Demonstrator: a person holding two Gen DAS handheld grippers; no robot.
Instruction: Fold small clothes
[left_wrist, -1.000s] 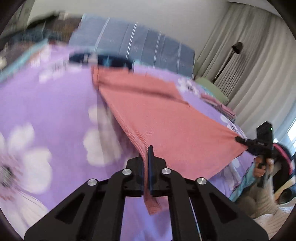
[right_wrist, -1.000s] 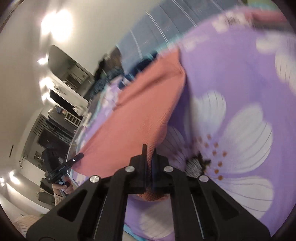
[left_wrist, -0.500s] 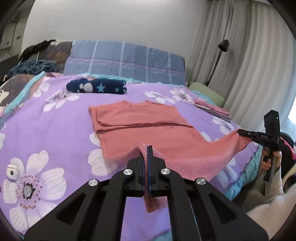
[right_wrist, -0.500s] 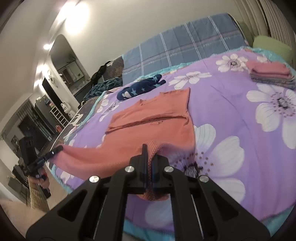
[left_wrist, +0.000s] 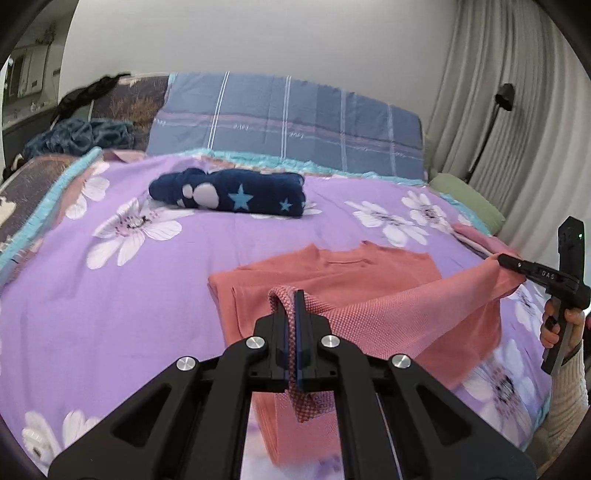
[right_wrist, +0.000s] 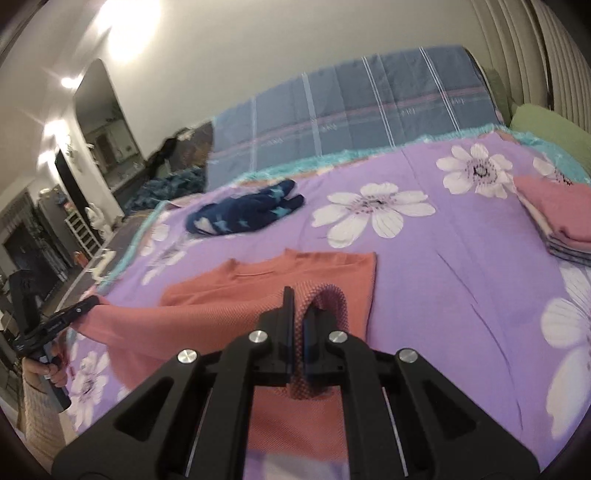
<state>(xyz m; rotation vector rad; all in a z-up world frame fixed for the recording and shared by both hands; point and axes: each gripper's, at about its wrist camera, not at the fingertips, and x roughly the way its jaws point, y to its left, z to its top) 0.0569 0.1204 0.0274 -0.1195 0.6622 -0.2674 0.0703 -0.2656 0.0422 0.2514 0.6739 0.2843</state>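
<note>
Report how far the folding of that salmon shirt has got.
Done: the salmon shirt has its sides folded in, collar end flat on the purple bedspread; a folded stack sits at the bed's edge. In hand: the left gripper and right gripper are each shut on a hem corner, lifted. Left: lay the hem over toward the collar, then move it to the stack, probably. The navy star garment is bundled, maybe next.

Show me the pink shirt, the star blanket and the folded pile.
pink shirt (left_wrist: 332, 273), left wrist view, on its flat chest below the collar.
star blanket (left_wrist: 236, 192), left wrist view, on its navy middle.
folded pile (right_wrist: 557, 206), right wrist view, on the top pink piece.
</note>
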